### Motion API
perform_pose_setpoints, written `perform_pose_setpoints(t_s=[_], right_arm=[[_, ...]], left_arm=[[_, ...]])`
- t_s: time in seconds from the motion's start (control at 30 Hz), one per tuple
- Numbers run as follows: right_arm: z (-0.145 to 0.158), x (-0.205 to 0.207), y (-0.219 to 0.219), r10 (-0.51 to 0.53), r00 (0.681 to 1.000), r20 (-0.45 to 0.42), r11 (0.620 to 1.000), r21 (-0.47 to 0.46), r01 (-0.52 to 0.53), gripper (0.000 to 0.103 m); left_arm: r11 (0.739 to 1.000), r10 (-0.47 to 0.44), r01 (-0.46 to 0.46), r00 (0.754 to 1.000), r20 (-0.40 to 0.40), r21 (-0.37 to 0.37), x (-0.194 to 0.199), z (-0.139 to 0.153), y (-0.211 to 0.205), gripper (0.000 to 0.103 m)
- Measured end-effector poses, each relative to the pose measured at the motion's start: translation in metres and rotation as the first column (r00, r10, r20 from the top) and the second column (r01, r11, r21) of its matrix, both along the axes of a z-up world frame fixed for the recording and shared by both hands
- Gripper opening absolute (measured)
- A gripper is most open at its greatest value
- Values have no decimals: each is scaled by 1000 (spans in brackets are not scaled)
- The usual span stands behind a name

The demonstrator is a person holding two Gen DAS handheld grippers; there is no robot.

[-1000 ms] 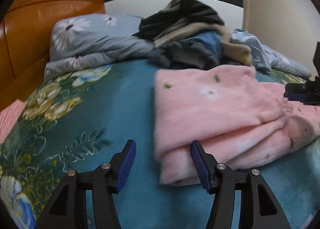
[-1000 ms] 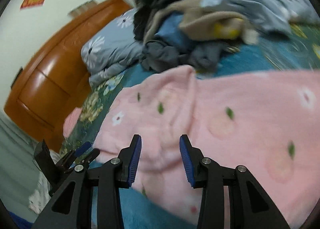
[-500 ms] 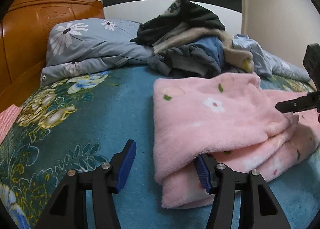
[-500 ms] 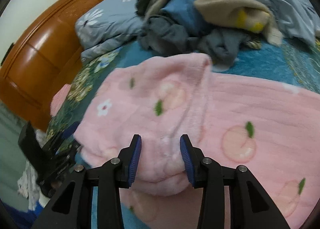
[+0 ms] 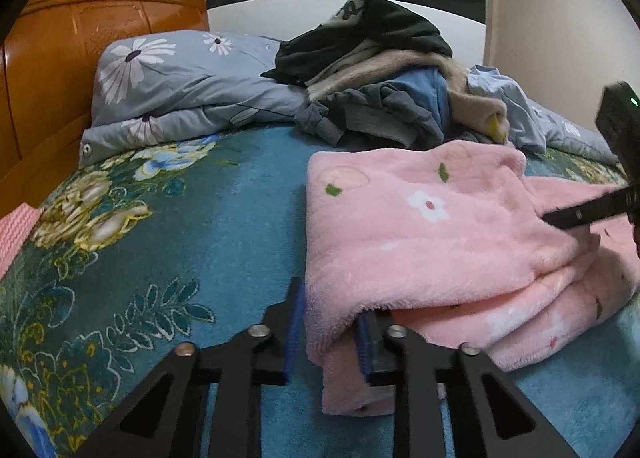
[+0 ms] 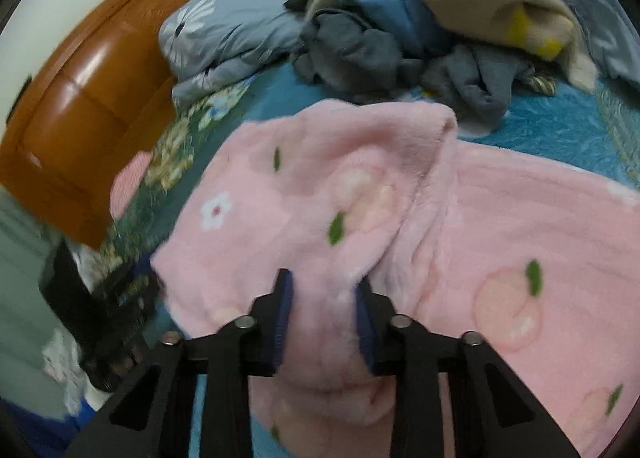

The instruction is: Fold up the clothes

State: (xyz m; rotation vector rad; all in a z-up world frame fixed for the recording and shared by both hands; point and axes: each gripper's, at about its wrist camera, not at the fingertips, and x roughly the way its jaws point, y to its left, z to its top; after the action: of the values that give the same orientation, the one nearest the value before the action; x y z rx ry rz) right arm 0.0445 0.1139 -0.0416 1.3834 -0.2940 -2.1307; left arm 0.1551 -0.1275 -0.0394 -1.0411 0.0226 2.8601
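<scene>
Two claws are closing on my pink fleece garment, which lies folded on the bed just in front of the clothes pile. My left claw pinches its near corner; my right claw pinches a fold.

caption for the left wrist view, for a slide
Left gripper closing on the near corner of a folded pink fleece garment on a floral bedspread, unfolded clothes pile behind.
</scene>
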Motion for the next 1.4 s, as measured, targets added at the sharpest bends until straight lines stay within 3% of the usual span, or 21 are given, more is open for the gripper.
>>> perform_pose_setpoints(t_s=[0.07, 0.13, 0.27, 0.33, 0.5, 0.63, 0.7, 0.77, 0.8, 0.9, 1.0, 1.07, 1.27, 1.4], right_arm=[[7, 7, -2, 11, 1000, -19, 1000, 14, -11, 5], [27, 15, 0, 17, 997, -73, 999, -37, -19, 5], [58, 34, 14, -1, 986, -167, 996, -86, -14, 5], [48, 37, 26, -30, 988, -149, 998, -64, 21, 5], [-12, 36, 49, -125, 992, 20, 991, -54, 126, 5], [-8, 43, 50, -127, 992, -2, 991, -50, 127, 6], [-4, 46, 51, -135, 991, -21, 991, -23, 134, 10], [-3, 48, 56, -153, 988, -22, 988, -15, 153, 32], [-4, 48, 61, -169, 986, -15, 985, -32, 168, 36], [-11, 50, 74, -211, 977, 27, 970, -116, 213, 41], [-17, 46, 75, -225, 972, 68, 958, -167, 233, 50], [-21, 42, 73, -237, 967, 92, 948, -195, 251, 51], [-28, 37, 74, -265, 952, 151, 908, -293, 299, 54], [-29, 37, 66, -287, 946, 150, 904, -285, 319, 54]], left_arm=[[1000, 10, -10, 1000, -24, 7, 4, 4, -3, 7], [1000, 12, -11, 999, -42, 23, 8, 9, -5, 7], [999, -7, 7, 1000, -15, 39, 15, 6, -7, 7], [999, -37, 37, 999, 9, 28, 18, 0, -2, 7], [998, -59, 60, 998, 31, -14, 19, -4, 9, 9], [999, -48, 47, 998, 50, 11, 20, -6, 1, 13], [999, -36, 35, 998, 55, 23, 21, -5, -4, 19], [998, -14, 10, 998, 62, 58, 22, -4, -14, 33], [996, -1, -5, 998, 64, 90, 22, -2, -21, 41], [962, 35, -55, 996, 76, 267, 22, 1, -48, 49], [883, 54, -97, 993, 106, 459, 16, -2, -70, 51], [846, 40, -97, 992, 120, 525, 12, -4, -73, 51], [812, 51, -102, 993, 103, 574, 14, 1, -79, 51], [775, 103, -132, 991, 83, 618, 17, 7, -92, 52]])
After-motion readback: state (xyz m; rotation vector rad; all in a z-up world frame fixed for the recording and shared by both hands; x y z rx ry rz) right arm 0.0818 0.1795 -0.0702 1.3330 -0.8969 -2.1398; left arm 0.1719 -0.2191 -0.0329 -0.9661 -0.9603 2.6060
